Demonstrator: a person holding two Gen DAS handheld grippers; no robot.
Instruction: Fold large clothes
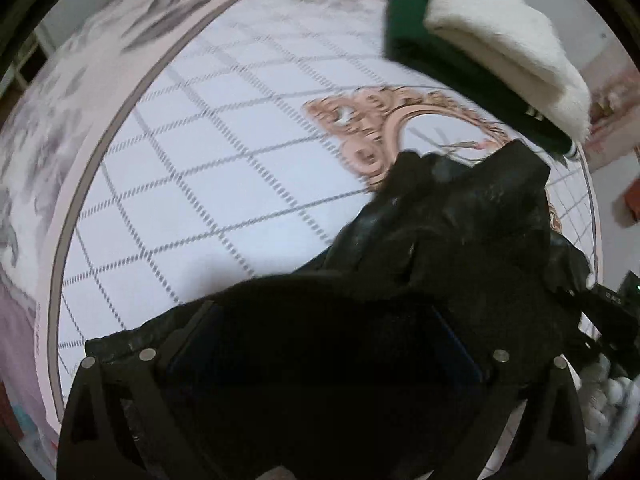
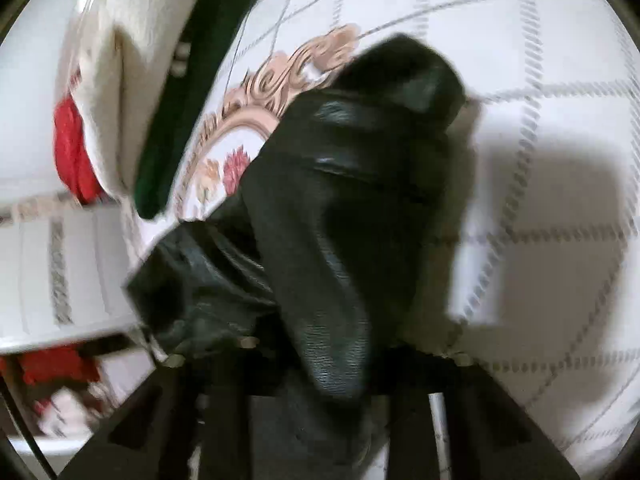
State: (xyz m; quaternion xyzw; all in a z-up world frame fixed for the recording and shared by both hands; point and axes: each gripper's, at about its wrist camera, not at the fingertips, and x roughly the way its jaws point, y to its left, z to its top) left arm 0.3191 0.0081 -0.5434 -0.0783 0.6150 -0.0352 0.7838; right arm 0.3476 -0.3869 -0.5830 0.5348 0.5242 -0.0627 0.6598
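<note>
— Two grippers on my screens, and both are buried in the same black leather garment. Which one do you want first?

— The left. Has it got hold of anything?

— My left gripper points steeply down with its jaws spread as wide as I ever see them. The dark cloth is heaped between the two fingers and over their tips, but I see nothing clamped; it lies loose there.

— And the right?

— My right gripper has its jaws drawn much closer together. A long fold of the leather runs down between them and covers the fingertips. The view is smeared, so I cannot tell whether the pads actually pinch it.

— Where is the garment itself?

— It is crumpled on the white checked bedspread, partly covering the pink scrolled medallion printed on it, and it reaches back to both grippers.

— Anything else on the bed?

— A folded dark green piece with a folded fluffy white piece stacked on top, near the leather but apart from it. Something red sits just beyond the white piece, too blurred to name.
</note>
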